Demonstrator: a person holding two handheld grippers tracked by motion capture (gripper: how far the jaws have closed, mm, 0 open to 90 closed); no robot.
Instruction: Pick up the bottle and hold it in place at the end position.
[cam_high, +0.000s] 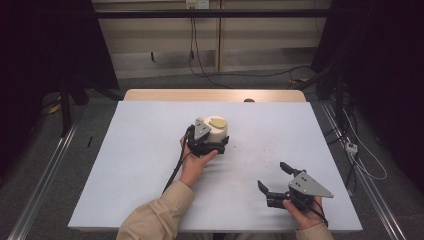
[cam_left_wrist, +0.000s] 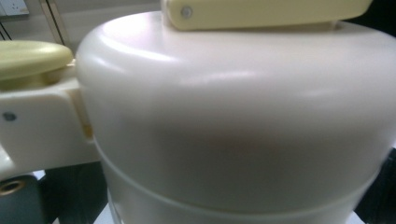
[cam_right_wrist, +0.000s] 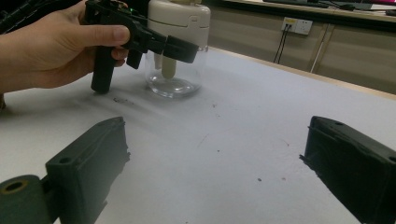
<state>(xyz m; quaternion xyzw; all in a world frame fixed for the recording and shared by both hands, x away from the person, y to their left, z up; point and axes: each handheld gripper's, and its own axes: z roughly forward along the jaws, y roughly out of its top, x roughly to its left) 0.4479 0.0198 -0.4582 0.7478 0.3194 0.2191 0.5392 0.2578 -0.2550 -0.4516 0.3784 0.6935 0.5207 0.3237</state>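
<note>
One cream-lidded clear jar (cam_high: 216, 131), mid-tabletop (cam_high: 140, 150). Two tools: left tool (cam_high: 214, 148) against the jar's lid, whether clamped I cannot tell; right tool (cam_high: 274, 178) near the front edge, jaws apart, holding nothing.

Legible text, labels, brands, numbers, signs: none. Cream dispenser jar (cam_high: 216, 129), lid and body: unmarked. Wall socket plate (cam_right_wrist: 298, 26) at 1 o'clock in the right gripper view: no readable lettering. White surface (cam_high: 150, 150): no print.
</note>
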